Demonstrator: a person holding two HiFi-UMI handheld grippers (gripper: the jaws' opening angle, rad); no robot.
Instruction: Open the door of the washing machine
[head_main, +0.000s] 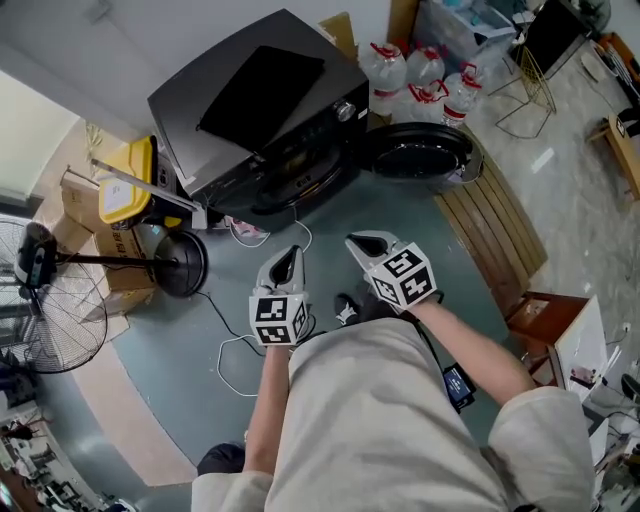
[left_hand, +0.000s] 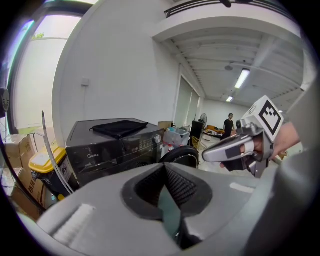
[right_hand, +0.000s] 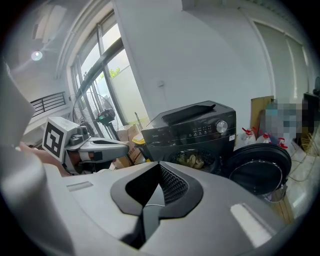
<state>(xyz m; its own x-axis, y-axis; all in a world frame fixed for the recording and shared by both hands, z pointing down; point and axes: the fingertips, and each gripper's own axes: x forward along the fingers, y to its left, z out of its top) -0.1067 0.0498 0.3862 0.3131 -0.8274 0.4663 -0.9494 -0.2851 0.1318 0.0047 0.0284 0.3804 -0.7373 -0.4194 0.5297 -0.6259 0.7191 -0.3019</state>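
Note:
The dark grey washing machine (head_main: 260, 110) stands ahead of me with a black cloth (head_main: 262, 90) on its top. Its round door (head_main: 418, 152) is swung wide open to the right, and laundry (right_hand: 192, 160) shows in the drum. My left gripper (head_main: 290, 252) and right gripper (head_main: 360, 242) hang side by side in the air, short of the machine, touching nothing. Both are shut with nothing between the jaws. In the left gripper view the machine (left_hand: 110, 147) and door (left_hand: 181, 156) lie beyond the closed jaws; the right gripper view shows the same machine (right_hand: 195, 132).
A fan on a stand (head_main: 50, 300) with its round base (head_main: 180, 262), a yellow bin (head_main: 128, 185) and boxes are left of the machine. Water bottles (head_main: 420, 75) stand behind the door, a slatted wooden platform (head_main: 500, 220) to the right. A white cable (head_main: 235, 350) lies on the floor.

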